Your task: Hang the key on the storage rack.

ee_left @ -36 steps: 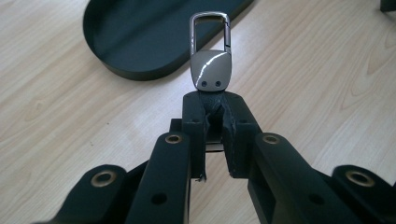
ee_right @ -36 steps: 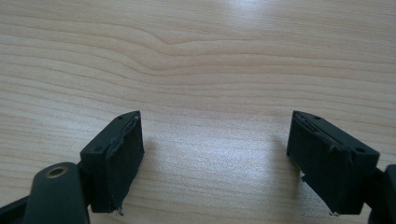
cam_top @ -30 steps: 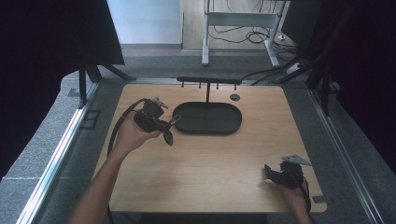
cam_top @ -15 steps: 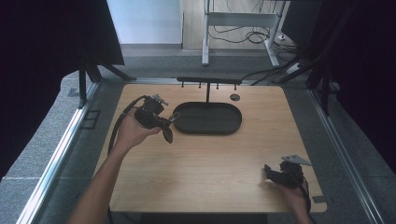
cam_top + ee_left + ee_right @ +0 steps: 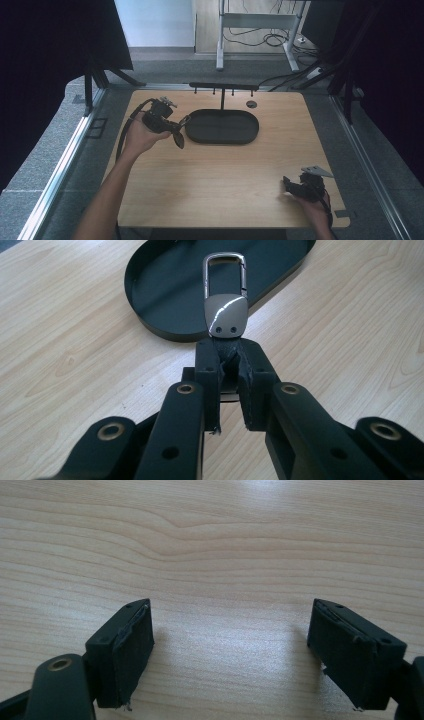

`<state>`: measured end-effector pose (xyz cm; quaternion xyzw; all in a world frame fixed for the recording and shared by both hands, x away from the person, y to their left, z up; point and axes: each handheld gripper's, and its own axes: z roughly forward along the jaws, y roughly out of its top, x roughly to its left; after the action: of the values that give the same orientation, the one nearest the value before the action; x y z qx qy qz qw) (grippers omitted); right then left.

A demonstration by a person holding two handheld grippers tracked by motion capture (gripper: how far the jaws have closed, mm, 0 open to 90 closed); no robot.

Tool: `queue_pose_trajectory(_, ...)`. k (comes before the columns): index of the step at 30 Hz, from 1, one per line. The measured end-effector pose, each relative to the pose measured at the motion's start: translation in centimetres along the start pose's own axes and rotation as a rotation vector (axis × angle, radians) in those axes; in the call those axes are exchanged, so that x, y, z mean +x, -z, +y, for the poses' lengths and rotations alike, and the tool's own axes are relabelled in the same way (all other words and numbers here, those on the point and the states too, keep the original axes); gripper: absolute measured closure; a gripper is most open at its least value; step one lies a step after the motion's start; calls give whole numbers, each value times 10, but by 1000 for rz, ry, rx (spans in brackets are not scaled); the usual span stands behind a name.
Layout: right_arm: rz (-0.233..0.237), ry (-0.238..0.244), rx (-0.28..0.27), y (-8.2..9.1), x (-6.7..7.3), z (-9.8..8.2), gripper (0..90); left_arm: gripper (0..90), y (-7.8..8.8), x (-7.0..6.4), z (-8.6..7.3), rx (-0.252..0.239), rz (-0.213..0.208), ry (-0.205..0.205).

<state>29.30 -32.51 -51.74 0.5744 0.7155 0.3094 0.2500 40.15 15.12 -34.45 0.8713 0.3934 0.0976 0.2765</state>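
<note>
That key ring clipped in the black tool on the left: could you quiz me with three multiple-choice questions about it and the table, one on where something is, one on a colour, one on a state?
1. Where does the key ring hang?
A. by the near rim of the tray
B. on the rack behind the tray
C. beside the right gripper

2. What colour is the tray?
A. white
B. black
C. red

3. How do the jaws of the right gripper stand?
A. clamped on a strap
B. apart, with nothing between them
C. shut on a cloth

Answers:
1 A: the left gripper holds its strap, and the metal clip reaches over the tray's near rim.
2 B: the oval tray is black against the pale wooden table.
3 B: bare wood shows between the two pads.
</note>
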Motion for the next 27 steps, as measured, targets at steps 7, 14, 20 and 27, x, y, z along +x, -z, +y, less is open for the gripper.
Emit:
queue_pose_trajectory(7, 0, 0, 0, 0, 0, 0, 185, 814, -3, 4, 6, 9, 6, 6)
queue_pose_trajectory(14, -1, -2, 1, 0, 0, 0, 185, 814, -5, 8, 15, 10, 13, 9)
queue_pose_trajectory(20, -3, -3, 1, 0, 0, 0, 184, 814, -9, 11, 22, 24, 22, 13)
queue_pose_trajectory(27, -5, -6, 1, 0, 1, 0, 180, 814, -7, 13, 31, 11, 31, 23)
